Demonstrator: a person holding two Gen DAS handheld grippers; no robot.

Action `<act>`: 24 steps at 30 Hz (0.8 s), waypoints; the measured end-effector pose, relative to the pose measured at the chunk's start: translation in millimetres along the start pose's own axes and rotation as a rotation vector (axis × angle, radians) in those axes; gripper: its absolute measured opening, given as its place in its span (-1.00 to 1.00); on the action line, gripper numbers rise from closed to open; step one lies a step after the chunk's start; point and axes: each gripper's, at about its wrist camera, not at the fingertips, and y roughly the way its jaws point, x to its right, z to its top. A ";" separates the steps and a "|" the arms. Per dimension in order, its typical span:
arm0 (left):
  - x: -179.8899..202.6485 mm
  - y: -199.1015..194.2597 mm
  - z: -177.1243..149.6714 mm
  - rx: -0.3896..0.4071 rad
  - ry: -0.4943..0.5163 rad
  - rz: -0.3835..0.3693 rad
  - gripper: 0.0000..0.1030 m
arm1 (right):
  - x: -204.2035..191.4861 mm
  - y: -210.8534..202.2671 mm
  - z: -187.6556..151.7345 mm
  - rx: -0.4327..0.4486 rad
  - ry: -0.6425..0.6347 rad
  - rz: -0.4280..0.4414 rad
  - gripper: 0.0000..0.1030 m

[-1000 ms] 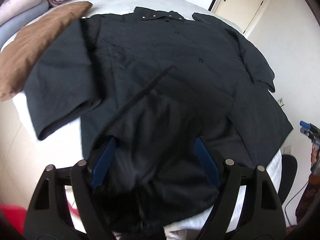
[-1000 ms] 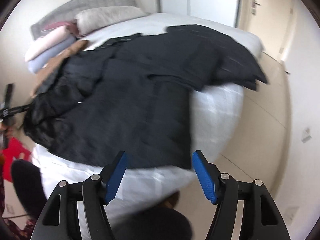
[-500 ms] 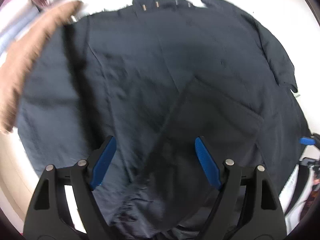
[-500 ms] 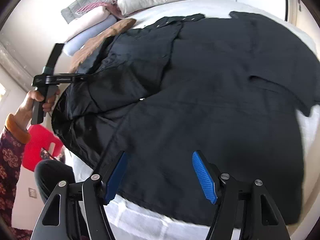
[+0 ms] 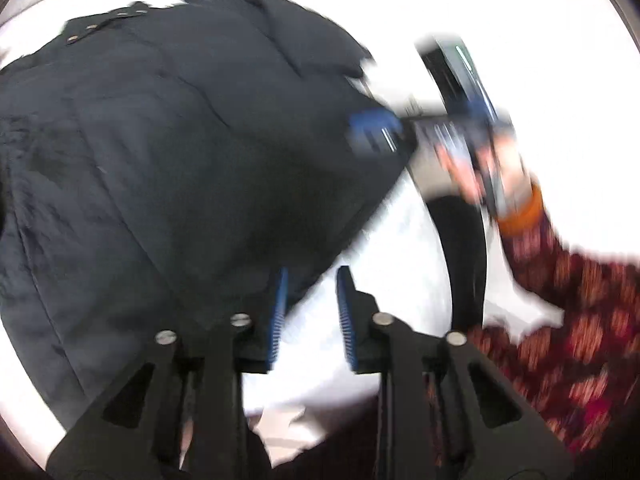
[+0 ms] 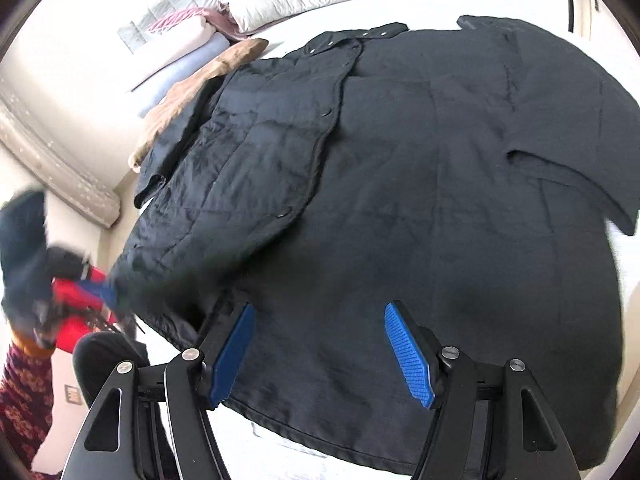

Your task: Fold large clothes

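right gripper (image 6: 320,344) spread wide over black coat (image 6: 400,160) hem, collar far ahead; left gripper (image 5: 310,312) narrowed (empty, blurred) at hem's left corner.

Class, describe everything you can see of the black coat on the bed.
The black coat looks like matte quilted fabric, lying spread front-up across the white bed. Its collar, with metal snaps, points toward the pillows. One front panel is folded over the middle; a short sleeve lies flat at the right. Its far-left edge overlaps a brown cloth.
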 end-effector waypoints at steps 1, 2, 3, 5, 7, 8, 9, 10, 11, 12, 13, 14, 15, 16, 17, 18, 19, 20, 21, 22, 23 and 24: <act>4.5 -2.4 -5.3 -0.002 0.019 0.014 -0.09 | 2.9 -4.4 -2.1 0.003 0.001 -0.006 0.33; 10.4 -8.6 -13.9 0.010 0.043 0.048 0.06 | 9.1 -9.7 -5.2 0.008 0.004 -0.018 0.33; 12.3 -20.3 -23.1 0.042 0.053 0.105 0.36 | 16.9 -15.9 -8.9 0.014 0.012 -0.030 0.33; -1.8 -35.0 -25.9 0.090 0.030 0.191 0.54 | 33.7 -27.9 -15.5 0.027 0.030 -0.059 0.33; -32.6 -51.1 -31.5 0.129 -0.059 0.286 0.57 | 51.2 -38.8 -20.7 0.041 0.055 -0.091 0.33; -56.5 -57.8 -36.8 0.133 -0.148 0.323 0.57 | 65.1 -46.1 -24.2 0.049 0.080 -0.110 0.33; -69.3 -62.6 -44.9 0.131 -0.208 0.336 0.57 | 80.4 -53.3 -28.3 0.056 0.114 -0.127 0.34; -90.9 -64.5 -52.1 0.124 -0.295 0.347 0.57 | 93.0 -59.4 -32.2 0.064 0.146 -0.139 0.34; -114.8 -64.2 -60.1 0.120 -0.382 0.345 0.57 | 104.6 -63.6 -34.9 0.071 0.174 -0.150 0.34; -137.3 -62.1 -68.7 0.120 -0.463 0.342 0.57 | 118.8 -69.3 -39.6 0.082 0.206 -0.164 0.34; -146.4 -60.4 -74.8 0.121 -0.506 0.344 0.57 | 131.1 -75.2 -44.0 0.092 0.237 -0.174 0.34; -159.8 -56.8 -81.0 0.118 -0.568 0.347 0.57 | 143.1 -78.6 -48.6 0.099 0.270 -0.177 0.34; -178.0 -51.3 -89.8 0.110 -0.636 0.335 0.57 | 154.6 -80.4 -53.6 0.106 0.308 -0.170 0.34; -183.5 -48.2 -92.4 0.108 -0.656 0.324 0.57 | 165.5 -80.8 -58.8 0.111 0.350 -0.154 0.35; -192.3 -43.0 -97.3 0.103 -0.687 0.307 0.57 | 175.7 -79.8 -64.9 0.111 0.391 -0.128 0.35; -200.8 -35.7 -102.3 0.094 -0.718 0.286 0.55 | 183.4 -75.9 -69.2 0.102 0.425 -0.098 0.34; -199.9 -28.3 -104.8 0.091 -0.730 0.271 0.43 | 188.6 -70.5 -73.2 0.089 0.450 -0.067 0.34; -198.4 -24.5 -104.9 0.090 -0.737 0.260 0.32 | 191.1 -65.4 -76.2 0.077 0.462 -0.040 0.31; -196.5 -22.3 -104.7 0.095 -0.732 0.252 0.07 | 191.3 -58.1 -78.8 0.063 0.469 0.006 0.22; -188.4 -20.7 -103.0 0.101 -0.723 0.255 -0.26 | 187.6 -52.6 -79.8 0.052 0.464 0.041 -0.35; -181.9 -22.9 -100.1 0.111 -0.705 0.254 -0.49 | 184.5 -50.3 -79.3 0.046 0.456 0.051 -0.69; -177.9 -26.4 -98.1 0.121 -0.700 0.244 -0.75 | 181.3 -53.0 -77.3 0.057 0.446 0.056 -0.71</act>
